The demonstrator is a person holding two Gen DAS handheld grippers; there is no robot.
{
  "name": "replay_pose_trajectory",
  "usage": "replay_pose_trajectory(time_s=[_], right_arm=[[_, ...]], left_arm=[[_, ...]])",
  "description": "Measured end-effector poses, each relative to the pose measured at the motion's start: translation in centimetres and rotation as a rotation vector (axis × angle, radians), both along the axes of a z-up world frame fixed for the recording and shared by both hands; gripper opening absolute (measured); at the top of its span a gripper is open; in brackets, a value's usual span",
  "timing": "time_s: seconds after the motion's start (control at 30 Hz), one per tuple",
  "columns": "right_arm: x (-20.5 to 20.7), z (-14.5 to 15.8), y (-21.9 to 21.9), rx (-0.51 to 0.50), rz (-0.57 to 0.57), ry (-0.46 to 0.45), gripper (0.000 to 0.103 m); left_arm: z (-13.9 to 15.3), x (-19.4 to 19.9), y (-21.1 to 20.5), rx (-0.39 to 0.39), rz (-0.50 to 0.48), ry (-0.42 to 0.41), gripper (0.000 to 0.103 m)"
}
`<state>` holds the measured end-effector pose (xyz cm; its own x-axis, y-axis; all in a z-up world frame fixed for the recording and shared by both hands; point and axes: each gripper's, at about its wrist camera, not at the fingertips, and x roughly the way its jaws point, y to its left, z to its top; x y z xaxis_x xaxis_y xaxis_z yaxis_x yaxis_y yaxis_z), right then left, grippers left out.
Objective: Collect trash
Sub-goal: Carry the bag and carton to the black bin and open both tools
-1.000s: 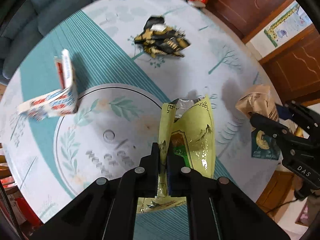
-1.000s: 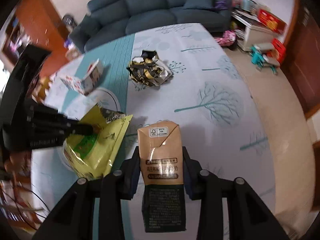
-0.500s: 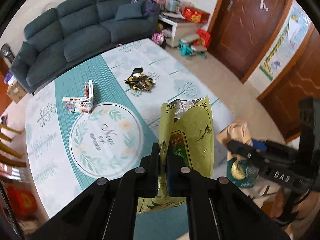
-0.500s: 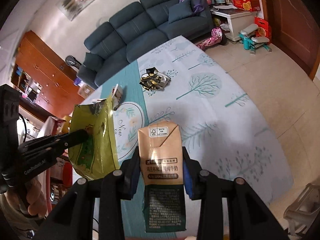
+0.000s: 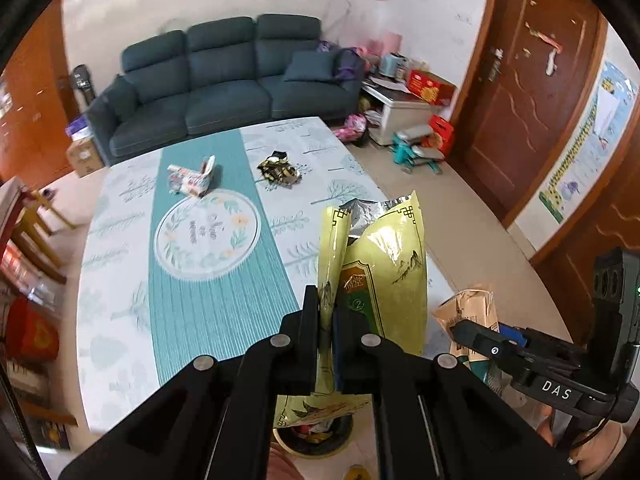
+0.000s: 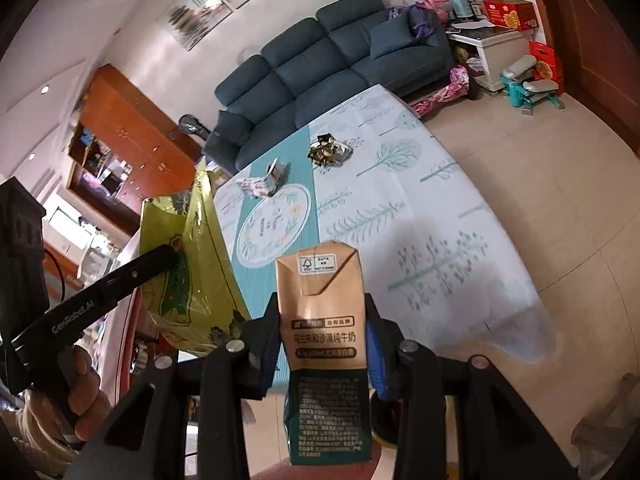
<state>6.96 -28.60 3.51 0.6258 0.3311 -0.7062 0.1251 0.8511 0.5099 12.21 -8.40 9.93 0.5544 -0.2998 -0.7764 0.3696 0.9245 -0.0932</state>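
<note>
Left gripper (image 5: pixel 327 308): I read its jaws as pressed together on the yellow-green foil bag (image 5: pixel 384 268); the bag's edge is pinched flat between the pads and the rest stands up above the fingertips, torn silver mouth at the top.
Foil bag, position: held off the table, out past its near edge; in the right wrist view it hangs at the left, beside the carton.
Right gripper (image 6: pixel 324 344): jaws partly spread and clamped on the tan milk carton (image 6: pixel 324 312), one pad on each side wall. Carton upright, folded top pointing away from the camera, dark green lower half toward it.
Carton, position: in the air over the floor, off the table's near corner.
Table (image 5: pixel 120 320): tree-print cloth with a teal runner and a round floral mat.
Trash on the table: I see a crumpled red-and-white box (image 5: pixel 192 178) on the runner at the far end, and a black-and-gold wrapper heap (image 5: pixel 280 170) just beside it on the white cloth. Both are well apart from the grippers.
Below left gripper: round rim of a bin (image 5: pixel 320 442), partly hidden by the fingers and the bag.
Person: a hand (image 6: pixel 80 392) grips the left tool's handle.
Background: blue sofa (image 5: pixel 224 80) beyond the table.
</note>
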Motion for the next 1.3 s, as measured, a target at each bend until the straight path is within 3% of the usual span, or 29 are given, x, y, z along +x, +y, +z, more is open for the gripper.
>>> replay_pose_trajectory(time_s=[0.3,0.6,1.0,1.3], right_arm=[[-5.6,-1.0,-0.9,0.045,0.065,0.027,0.036],[-9.0,-3.7,0.2,0.084,0.03,0.076,0.036],[-10.7,-13.0,3.0,0.089,-0.095,0.184,0.036],[-11.9,-21.8,3.7,0.068,-0.128,0.254,0.036]], left_arm=[[-0.1,-8.7,-0.3,0.065,0.08,0.019,0.003],[-2.7,-11.3,0.8,0.104,0.057,0.056,0.003],[-14.3,-12.4,2.6,0.132,0.014,0.094,0.003],[-24.6,-13.4,3.6,0.143,0.054,0.101,0.003]])
